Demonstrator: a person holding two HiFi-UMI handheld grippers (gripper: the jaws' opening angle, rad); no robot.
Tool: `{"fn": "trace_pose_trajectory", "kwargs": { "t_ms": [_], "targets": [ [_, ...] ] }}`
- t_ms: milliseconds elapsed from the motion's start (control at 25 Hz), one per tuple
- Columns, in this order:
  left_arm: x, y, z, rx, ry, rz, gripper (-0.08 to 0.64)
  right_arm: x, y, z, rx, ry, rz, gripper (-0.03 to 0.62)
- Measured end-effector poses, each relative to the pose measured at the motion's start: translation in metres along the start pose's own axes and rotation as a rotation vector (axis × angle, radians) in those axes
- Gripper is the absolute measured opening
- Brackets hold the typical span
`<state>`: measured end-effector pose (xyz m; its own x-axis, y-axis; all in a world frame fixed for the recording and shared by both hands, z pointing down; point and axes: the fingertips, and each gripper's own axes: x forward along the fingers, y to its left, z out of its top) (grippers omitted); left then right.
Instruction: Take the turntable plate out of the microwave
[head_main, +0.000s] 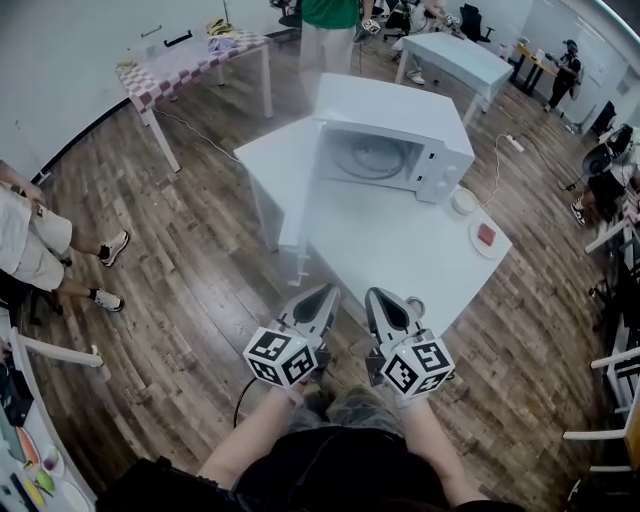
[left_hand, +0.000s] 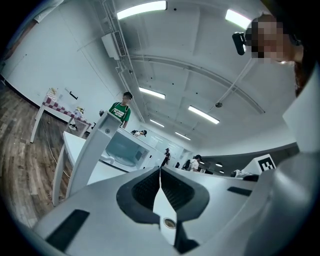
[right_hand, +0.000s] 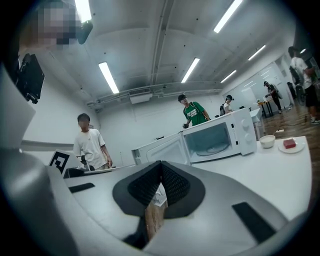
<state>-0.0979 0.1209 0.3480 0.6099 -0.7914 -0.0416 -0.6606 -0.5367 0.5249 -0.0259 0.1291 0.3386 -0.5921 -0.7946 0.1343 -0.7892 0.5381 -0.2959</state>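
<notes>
A white microwave (head_main: 395, 150) stands at the far end of a white table (head_main: 400, 250), its door (head_main: 300, 185) swung open to the left. The glass turntable plate (head_main: 368, 158) lies inside the cavity; it also shows in the right gripper view (right_hand: 217, 148). My left gripper (head_main: 325, 292) and right gripper (head_main: 378, 295) hover side by side over the table's near edge, well short of the microwave. Both are shut with nothing between the jaws. In the left gripper view the left gripper (left_hand: 160, 170) points level toward the open door (left_hand: 87, 150); the right gripper (right_hand: 161, 164) faces the cavity.
A small white bowl (head_main: 464, 201) and a plate with a red item (head_main: 486, 237) sit on the table right of the microwave. A checked table (head_main: 190, 60) and another white table (head_main: 455, 55) stand behind. People stand at the left (head_main: 40, 250) and back (head_main: 330, 20).
</notes>
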Motion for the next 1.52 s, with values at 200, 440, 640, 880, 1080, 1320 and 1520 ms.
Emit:
{"fn": "trace_pose_trajectory", "kwargs": {
  "t_ms": [200, 440, 640, 880, 1080, 1320, 1520],
  "targets": [
    [0.011, 0.001, -0.016, -0.038, 0.019, -0.002, 0.017, 0.005, -0.009, -0.013, 0.031, 0.040, -0.003, 0.020],
    [0.020, 0.011, -0.029, -0.058, 0.053, 0.015, 0.017, 0.030, -0.015, -0.017, 0.060, 0.047, 0.042, 0.020],
    [0.049, 0.024, -0.032, -0.046, 0.096, 0.017, 0.017, 0.060, -0.033, -0.009, 0.058, 0.050, 0.060, 0.018],
    [0.102, 0.025, -0.031, -0.032, 0.130, -0.022, 0.017, 0.078, -0.082, 0.001, 0.101, 0.057, 0.019, 0.020],
    [0.139, 0.035, -0.036, -0.051, 0.149, -0.019, 0.017, 0.091, -0.116, 0.004, 0.131, 0.060, -0.001, 0.020],
    [0.176, 0.053, -0.041, -0.058, 0.153, 0.022, 0.017, 0.101, -0.150, -0.003, 0.166, 0.082, -0.022, 0.020],
    [0.201, 0.064, -0.042, -0.050, 0.141, 0.061, 0.017, 0.106, -0.176, -0.002, 0.187, 0.085, -0.035, 0.020]
  ]
}}
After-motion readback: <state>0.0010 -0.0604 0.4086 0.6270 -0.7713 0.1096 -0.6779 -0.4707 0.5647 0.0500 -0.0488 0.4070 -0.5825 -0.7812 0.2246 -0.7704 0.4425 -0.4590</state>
